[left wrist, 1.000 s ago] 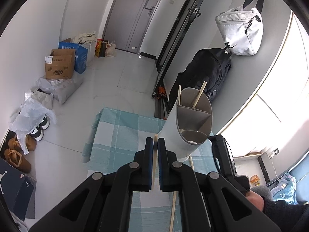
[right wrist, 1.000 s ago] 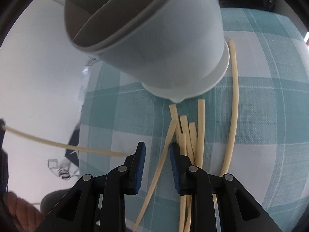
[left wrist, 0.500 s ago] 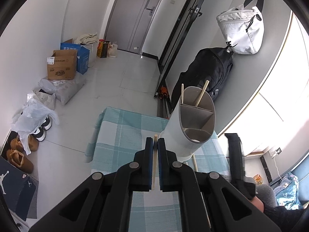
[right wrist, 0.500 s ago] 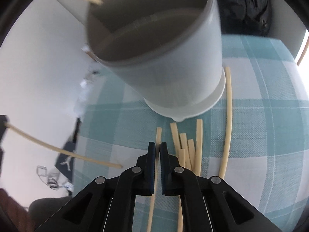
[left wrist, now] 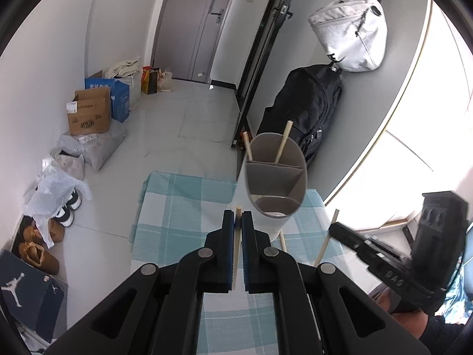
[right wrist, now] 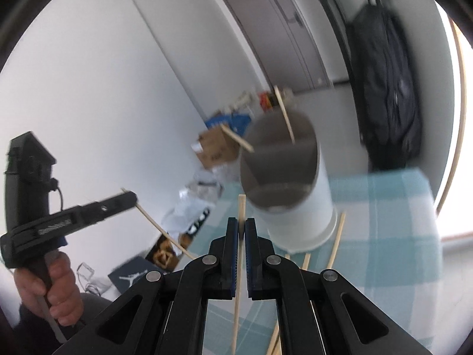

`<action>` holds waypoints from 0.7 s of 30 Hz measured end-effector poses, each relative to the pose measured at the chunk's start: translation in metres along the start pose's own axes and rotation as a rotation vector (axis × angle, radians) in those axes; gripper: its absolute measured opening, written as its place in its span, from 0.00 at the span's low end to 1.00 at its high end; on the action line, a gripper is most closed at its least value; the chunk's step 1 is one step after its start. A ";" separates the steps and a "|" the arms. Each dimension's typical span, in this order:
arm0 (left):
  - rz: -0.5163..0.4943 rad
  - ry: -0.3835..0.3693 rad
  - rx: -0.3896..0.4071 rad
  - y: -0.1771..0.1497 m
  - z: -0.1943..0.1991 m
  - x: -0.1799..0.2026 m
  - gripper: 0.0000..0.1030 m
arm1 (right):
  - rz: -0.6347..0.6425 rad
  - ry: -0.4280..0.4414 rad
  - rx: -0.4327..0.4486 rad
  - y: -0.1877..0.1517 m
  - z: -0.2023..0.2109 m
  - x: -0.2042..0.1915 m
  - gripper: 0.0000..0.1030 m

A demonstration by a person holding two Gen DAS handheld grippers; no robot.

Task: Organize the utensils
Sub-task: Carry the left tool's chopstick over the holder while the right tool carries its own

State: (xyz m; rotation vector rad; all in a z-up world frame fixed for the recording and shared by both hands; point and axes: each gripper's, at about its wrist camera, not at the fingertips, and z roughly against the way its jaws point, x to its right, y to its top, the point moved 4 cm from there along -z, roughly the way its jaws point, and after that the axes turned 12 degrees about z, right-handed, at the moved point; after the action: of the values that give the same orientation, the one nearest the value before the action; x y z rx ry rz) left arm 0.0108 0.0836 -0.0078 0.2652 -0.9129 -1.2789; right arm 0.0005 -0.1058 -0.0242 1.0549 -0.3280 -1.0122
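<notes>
A white utensil holder (left wrist: 275, 189) with grey dividers stands on the teal checked cloth (left wrist: 183, 204); two chopsticks (left wrist: 282, 142) lean in its far compartment. It also shows in the right wrist view (right wrist: 283, 183). My left gripper (left wrist: 239, 222) is shut on a wooden chopstick (left wrist: 236, 248), held above the cloth just left of the holder. My right gripper (right wrist: 241, 227) is shut on another chopstick (right wrist: 240, 236), lifted in front of the holder. Several loose chopsticks (right wrist: 335, 245) lie on the cloth by the holder's base.
The right gripper's body (left wrist: 399, 254) shows at the right of the left wrist view, the left one (right wrist: 59, 219) at the left of the right wrist view. Boxes (left wrist: 88, 115), bags and shoes (left wrist: 41, 236) sit on the floor beyond the table. A black backpack (left wrist: 304, 109) leans on the wall.
My right gripper shut on a chopstick from the pile and lifted it off the cloth. My left gripper rose a little, still holding its chopstick.
</notes>
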 end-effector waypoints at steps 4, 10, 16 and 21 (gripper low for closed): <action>-0.029 -0.013 -0.003 0.007 0.012 0.019 0.01 | 0.049 -0.006 0.075 0.019 0.023 -0.004 0.04; -0.086 -0.007 0.000 0.031 0.026 0.053 0.01 | 0.111 -0.011 0.192 0.068 0.054 -0.010 0.04; -0.127 -0.023 0.043 0.064 0.031 0.077 0.01 | 0.162 -0.029 0.270 0.118 0.068 -0.005 0.04; -0.142 -0.031 0.058 0.092 0.022 0.088 0.01 | 0.153 -0.055 0.299 0.151 0.057 0.012 0.04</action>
State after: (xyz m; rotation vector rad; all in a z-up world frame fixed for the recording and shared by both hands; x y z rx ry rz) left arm 0.0606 0.0400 0.1024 0.3624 -0.9724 -1.3915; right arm 0.0494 -0.1304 0.1279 1.2511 -0.6100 -0.8720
